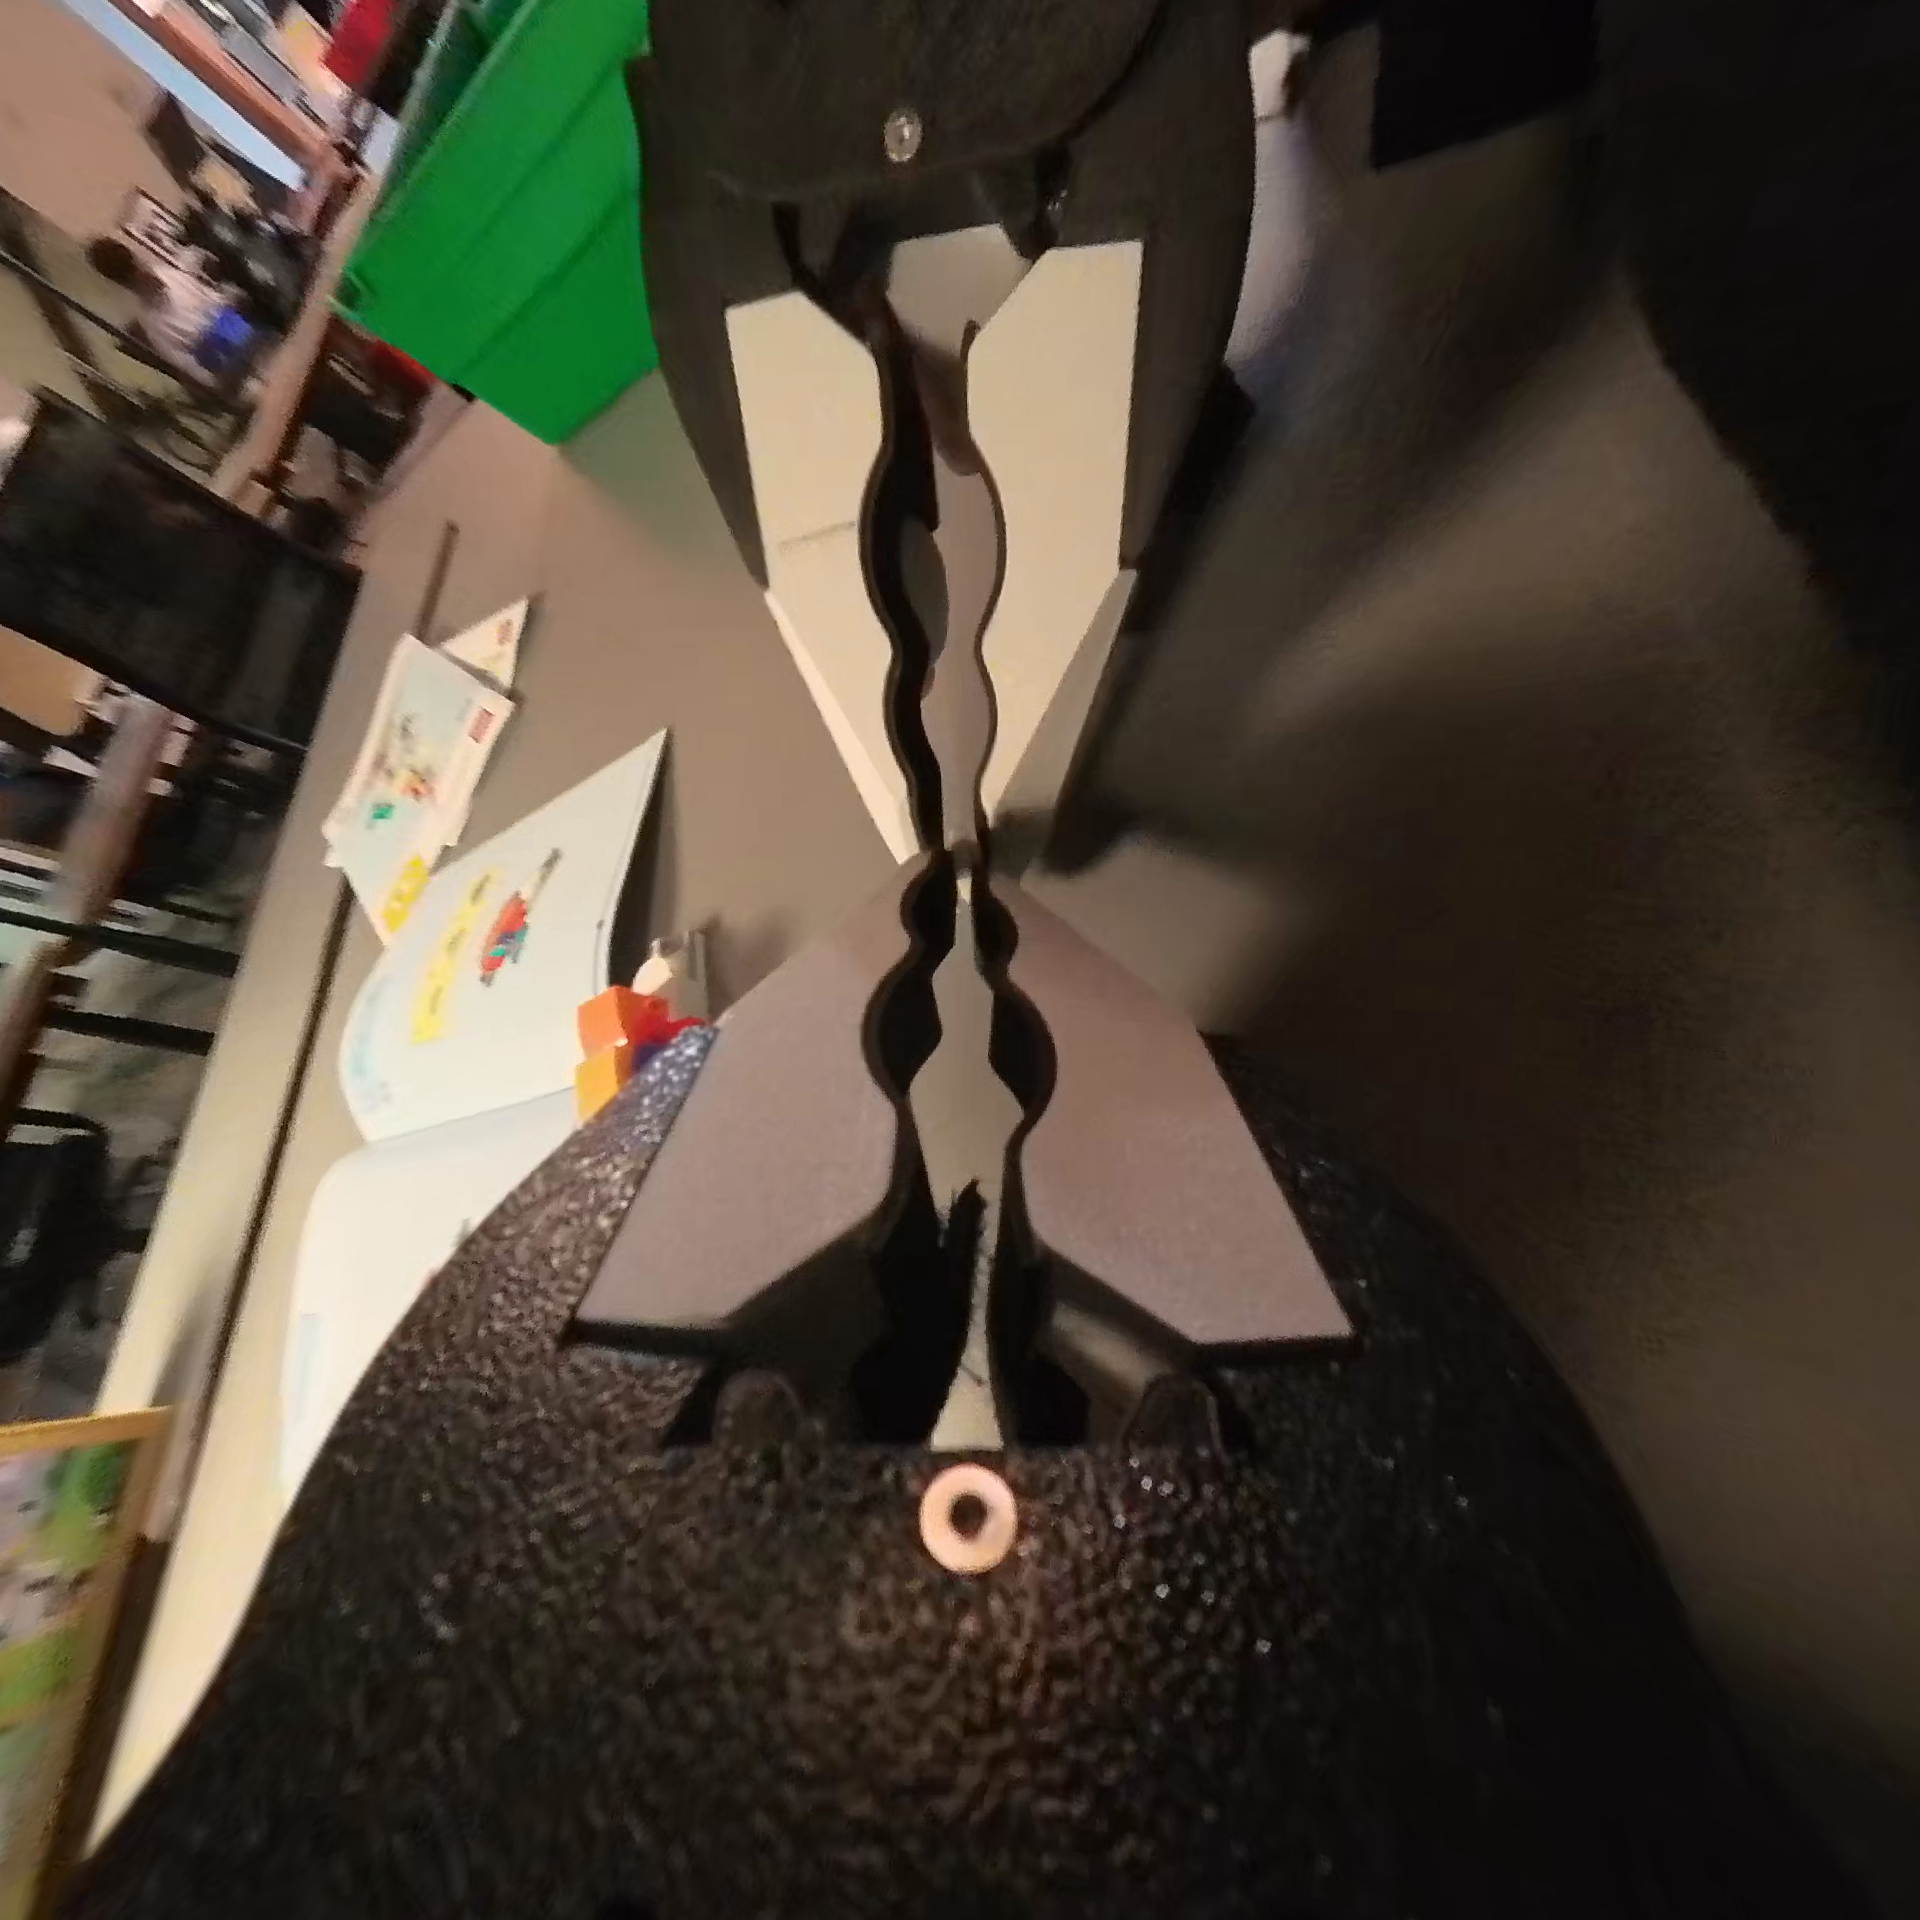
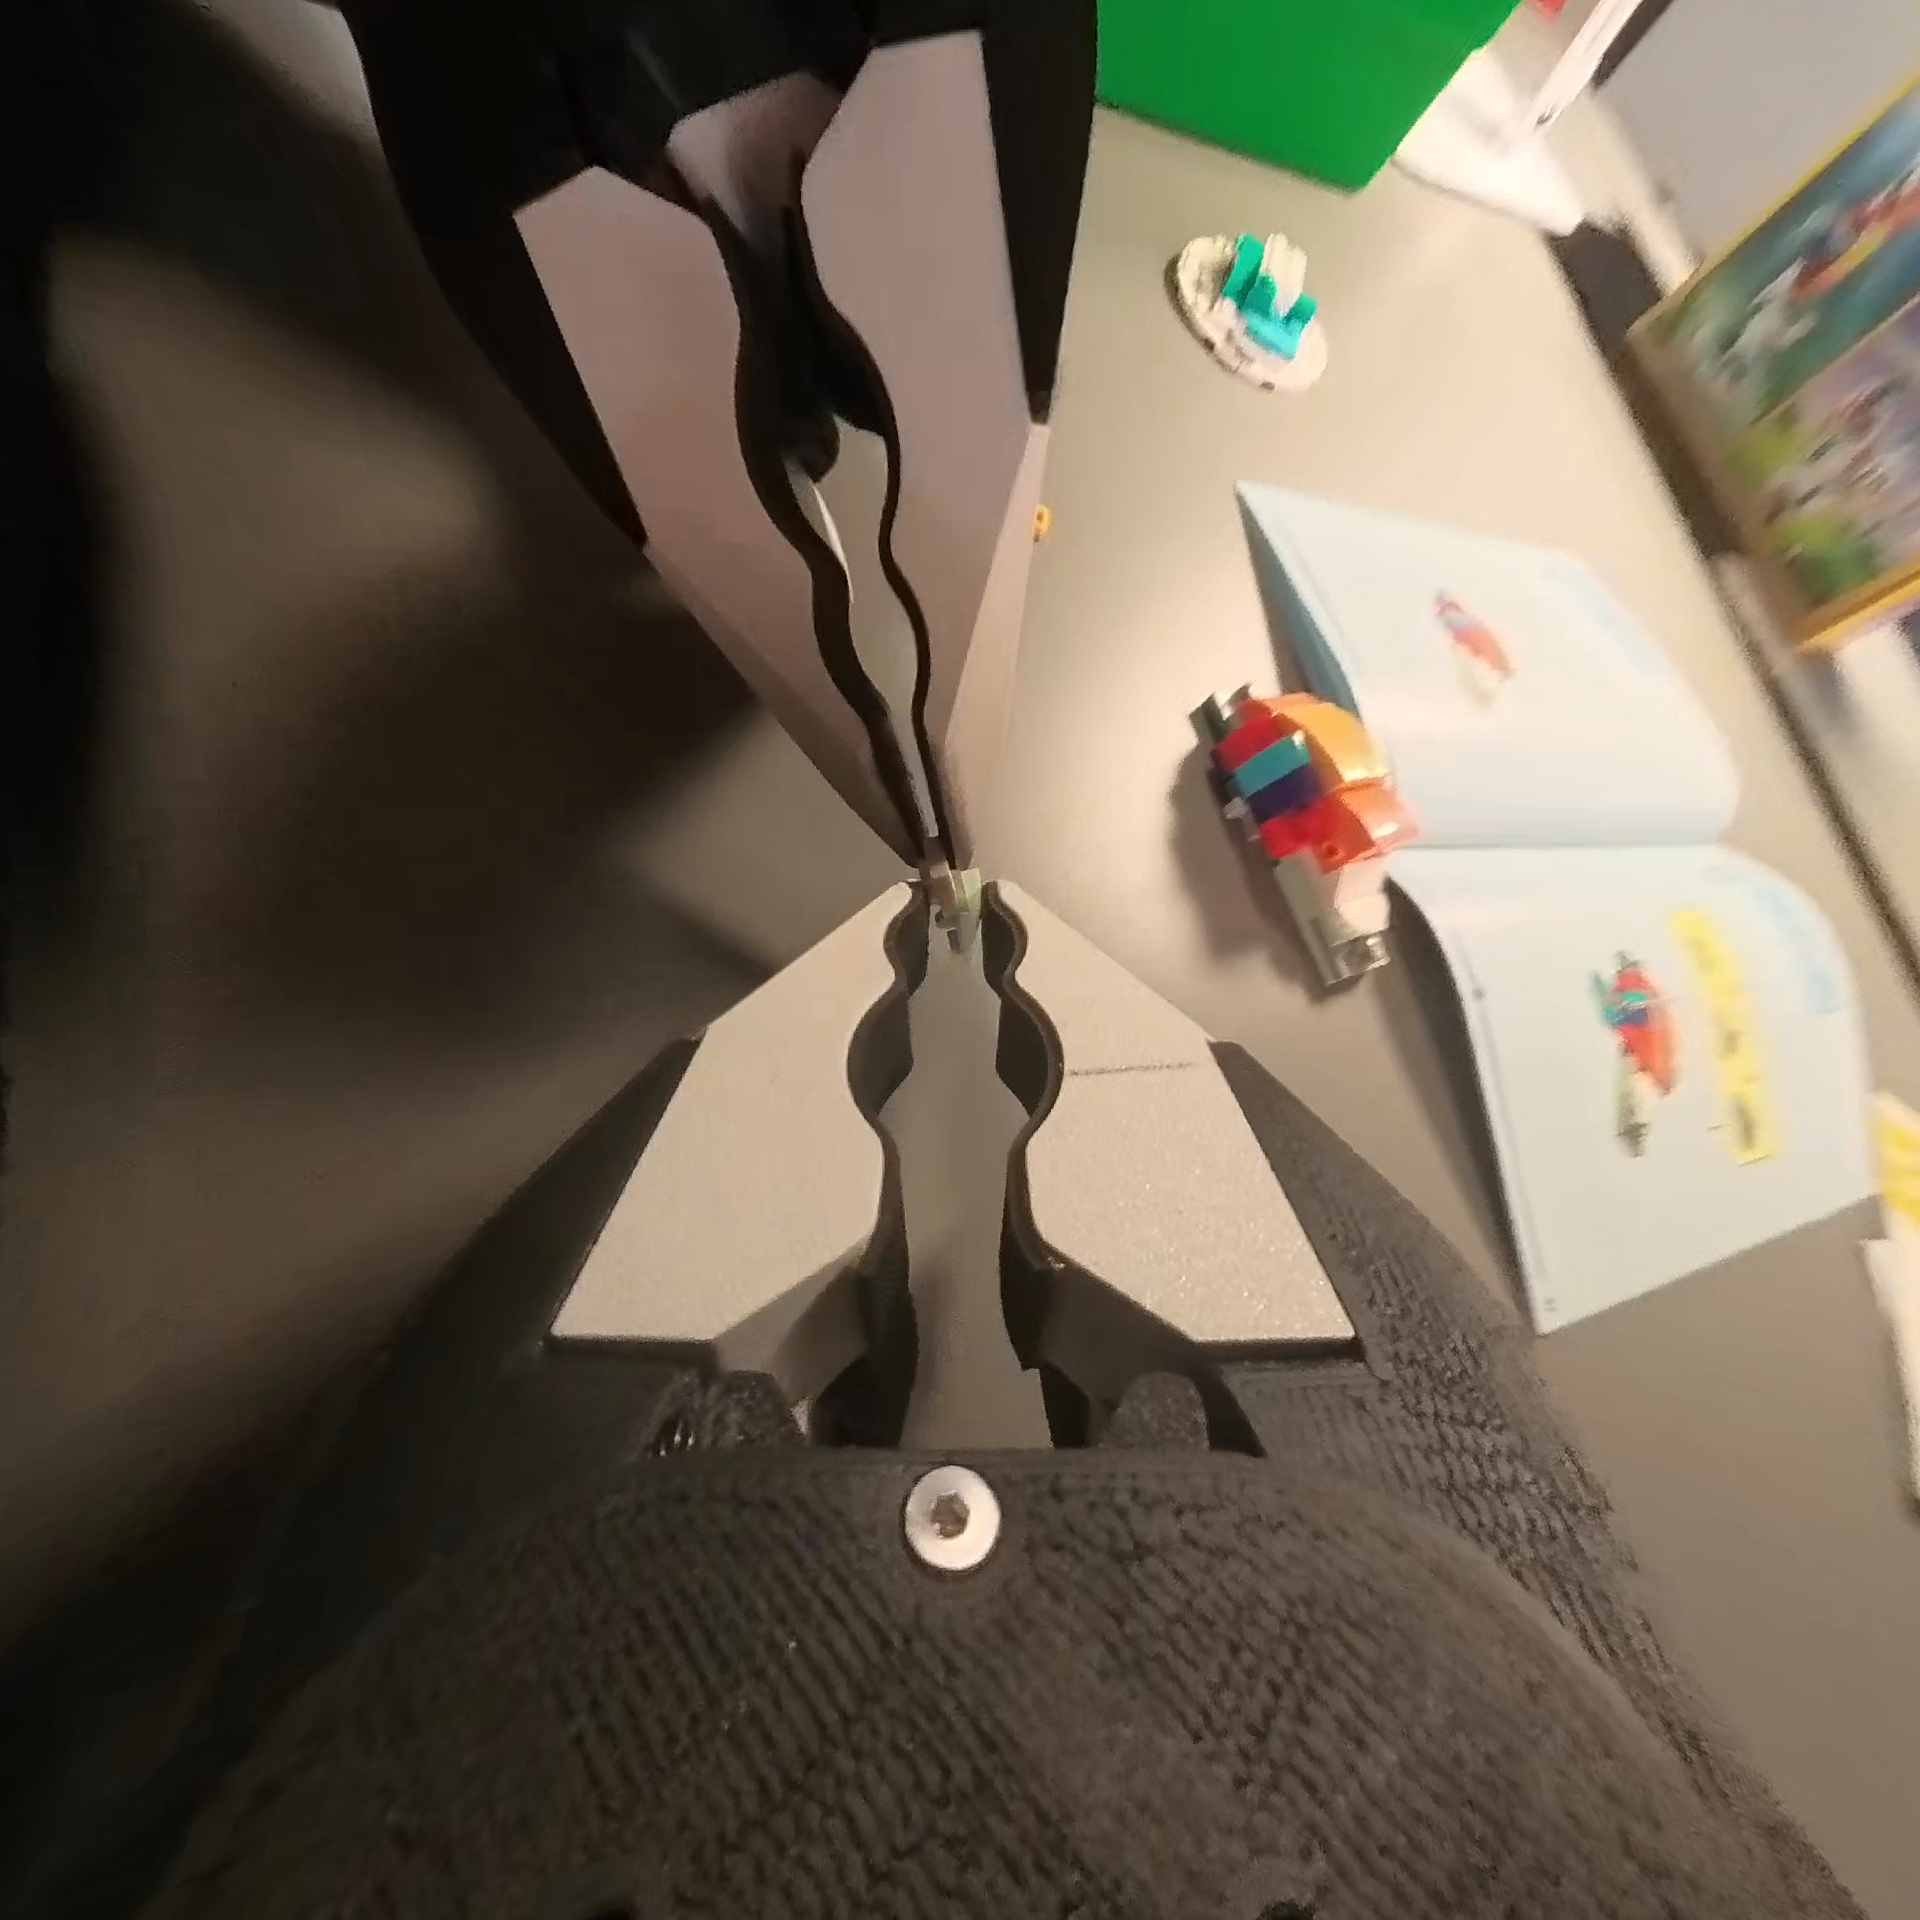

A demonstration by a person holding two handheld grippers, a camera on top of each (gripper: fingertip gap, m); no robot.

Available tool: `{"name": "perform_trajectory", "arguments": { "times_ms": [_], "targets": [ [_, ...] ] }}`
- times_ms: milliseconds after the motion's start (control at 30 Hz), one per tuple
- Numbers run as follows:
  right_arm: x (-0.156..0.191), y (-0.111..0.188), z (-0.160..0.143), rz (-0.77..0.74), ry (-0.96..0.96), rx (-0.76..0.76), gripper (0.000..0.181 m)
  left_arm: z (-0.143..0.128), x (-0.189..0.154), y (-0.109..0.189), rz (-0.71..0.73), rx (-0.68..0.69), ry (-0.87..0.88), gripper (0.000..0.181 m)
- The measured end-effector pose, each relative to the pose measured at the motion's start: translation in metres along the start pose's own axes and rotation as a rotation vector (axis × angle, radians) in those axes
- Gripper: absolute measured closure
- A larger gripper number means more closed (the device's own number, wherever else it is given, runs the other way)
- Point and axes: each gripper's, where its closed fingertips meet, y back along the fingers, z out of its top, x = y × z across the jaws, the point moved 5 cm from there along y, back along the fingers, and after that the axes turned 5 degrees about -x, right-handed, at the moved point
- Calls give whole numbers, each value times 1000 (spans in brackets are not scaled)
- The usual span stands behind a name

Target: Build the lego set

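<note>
On the left, the left gripper (image 1: 961,868) meets the right gripper (image 2: 954,904) tip to tip above the grey table (image 2: 1195,582), probably so a tiny pale piece (image 2: 958,902) can pass between them. The right fingers are narrow and pinch it; the left fingers look nearly closed too, though blur hides whether they grip it. Further right, the half-built colourful lego model (image 2: 1299,800) lies on its side against the open instruction booklet (image 2: 1538,748), kept near for reference, with a small teal-and-white build (image 2: 1257,307) behind.
</note>
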Motion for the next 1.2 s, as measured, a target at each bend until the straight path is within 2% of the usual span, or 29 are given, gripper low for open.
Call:
{"name": "perform_trajectory", "arguments": {
  "times_ms": [200, 533, 833, 1200],
  "targets": [
    [1, -3, 1, -56, 90, 2, 174, -2, -3, 1, 79, 32, -133, 179],
    [-1, -4, 2, -101, 135, -5, 174, -2, -1, 1, 121, 59, -188, 179],
    [-13, 6, 14, -182, 50, -140, 172, 12, 11, 9, 238, 51, -326, 179],
    [-17, 13, 24, -217, 8, -249, 171, 22, 16, 16, 295, 48, -432, 179]
  ]
}}
